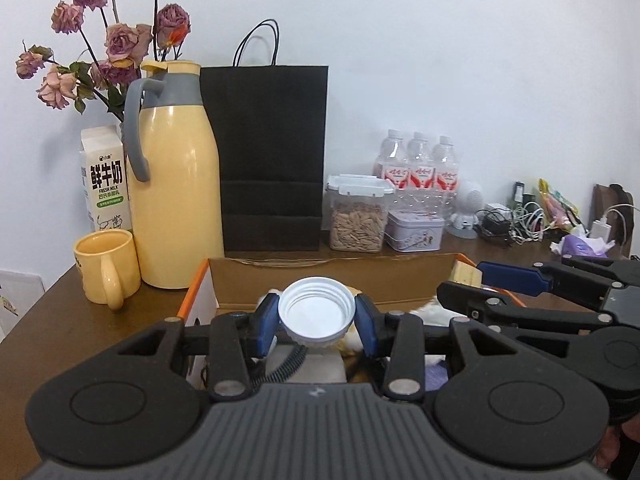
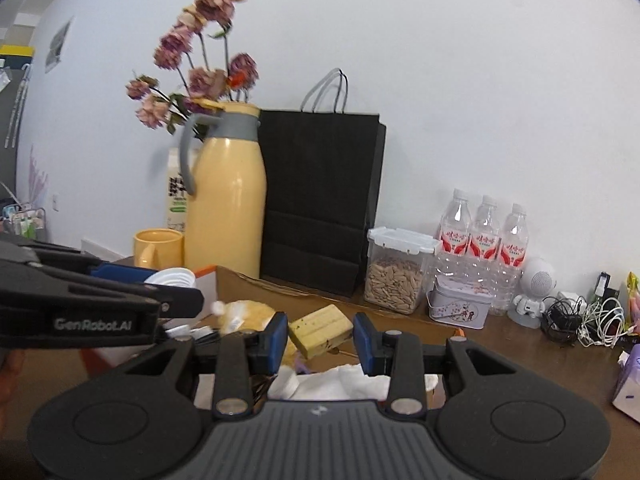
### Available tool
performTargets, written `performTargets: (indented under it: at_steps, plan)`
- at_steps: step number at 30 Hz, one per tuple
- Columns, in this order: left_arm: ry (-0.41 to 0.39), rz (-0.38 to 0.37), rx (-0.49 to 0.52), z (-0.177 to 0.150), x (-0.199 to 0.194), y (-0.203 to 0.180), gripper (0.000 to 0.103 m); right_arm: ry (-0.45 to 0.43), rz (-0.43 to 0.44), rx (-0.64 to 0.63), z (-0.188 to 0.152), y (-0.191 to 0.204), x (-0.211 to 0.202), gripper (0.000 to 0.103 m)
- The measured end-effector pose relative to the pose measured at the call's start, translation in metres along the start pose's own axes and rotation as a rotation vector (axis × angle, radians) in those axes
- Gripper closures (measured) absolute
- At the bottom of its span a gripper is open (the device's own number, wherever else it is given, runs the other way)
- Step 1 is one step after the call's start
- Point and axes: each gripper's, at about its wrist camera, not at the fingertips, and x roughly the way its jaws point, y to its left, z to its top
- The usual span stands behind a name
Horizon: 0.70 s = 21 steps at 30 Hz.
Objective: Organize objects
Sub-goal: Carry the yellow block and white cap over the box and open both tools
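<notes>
The left gripper (image 1: 316, 316) pinches a white ribbed plastic screw lid (image 1: 317, 313) between its 2 blue pads, open side facing the camera, raised above an open cardboard box with an orange edge (image 1: 332, 276). The right gripper (image 2: 320, 334) holds a pale yellow rectangular wooden block (image 2: 321, 330) above the same box; its jaws are partly closed, both pads against the block's ends, and the block sits tilted. In the left wrist view the right gripper comes in from the right edge with the block's end showing at its tip.

Inside the box lie white crumpled tissue (image 2: 344, 380) and a yellow-and-white soft item (image 2: 244, 314), too blurred to name.

Behind the box on the brown wooden table (image 1: 48, 312) stand a yellow mug (image 1: 106, 266), a tall yellow thermos jug with a grey handle (image 1: 176, 196), a white milk carton (image 1: 105, 182), dried pink roses (image 1: 120, 42) and a black paper bag (image 1: 270, 156). To the right are a clear container of seeds (image 1: 358, 216), a small patterned tin (image 1: 416, 230), 3 water bottles (image 1: 418, 168) and tangled cables (image 1: 520, 220).
</notes>
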Motion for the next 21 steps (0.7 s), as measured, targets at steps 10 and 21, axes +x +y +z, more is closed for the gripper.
performTargets:
  at_steps: [10,21]
  plan:
    - [0.048,0.013,-0.003,-0.005,0.034,0.013,0.056,0.096,-0.017,0.057,-0.017,-0.015,0.041,0.066]
    - [-0.002,0.093,0.035,0.014,0.012,0.011,0.0,0.109,-0.034,0.03,0.003,-0.019,0.027,0.0]
